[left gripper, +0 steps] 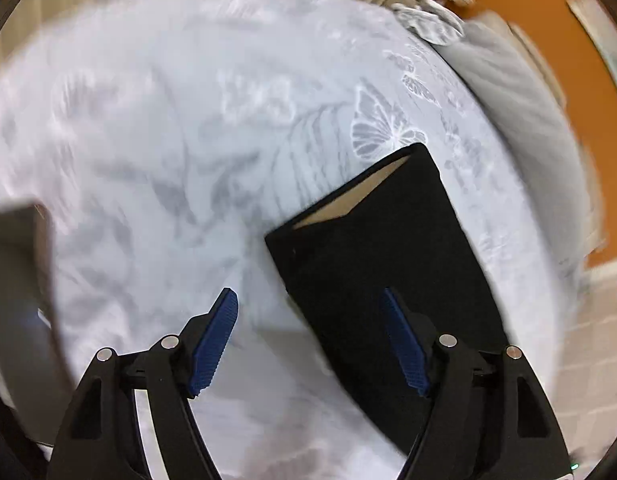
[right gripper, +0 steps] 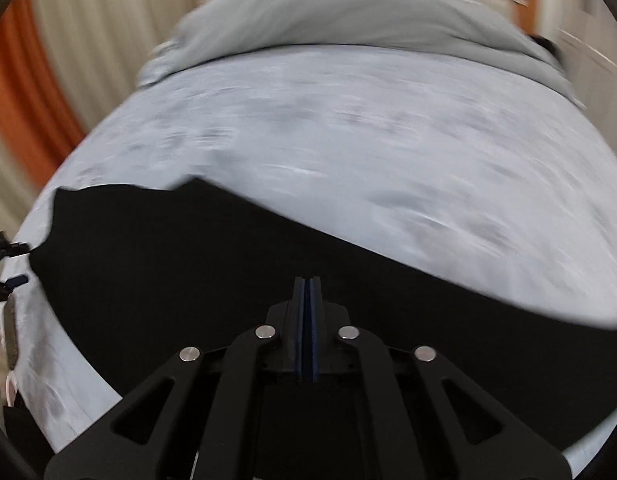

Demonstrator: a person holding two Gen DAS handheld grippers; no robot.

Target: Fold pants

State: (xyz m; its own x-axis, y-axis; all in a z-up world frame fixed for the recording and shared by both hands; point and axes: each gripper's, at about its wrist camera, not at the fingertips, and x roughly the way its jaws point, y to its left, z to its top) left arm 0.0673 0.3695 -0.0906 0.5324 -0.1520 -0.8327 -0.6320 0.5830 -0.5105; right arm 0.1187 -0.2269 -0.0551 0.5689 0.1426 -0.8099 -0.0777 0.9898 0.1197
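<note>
The black pants (left gripper: 380,248) lie flat on a pale blue bedsheet (left gripper: 156,152) printed with butterflies. A tan lining shows at their far open end. My left gripper (left gripper: 310,304) is open and empty, held above the sheet; its right finger hangs over the pants' left edge. In the right wrist view the pants (right gripper: 196,248) stretch across the sheet (right gripper: 388,152) from left to lower right. My right gripper (right gripper: 307,284) is shut, its blue pads pressed together above the black cloth; I cannot see cloth between them. The left gripper's tips (right gripper: 12,264) show at the far left edge.
A grey pillow (right gripper: 348,16) lies at the head of the bed, also seen at the right in the left wrist view (left gripper: 520,120). Cream curtains (right gripper: 96,36) and an orange wall (right gripper: 16,92) stand behind. A dark blurred object (left gripper: 20,288) is at the left.
</note>
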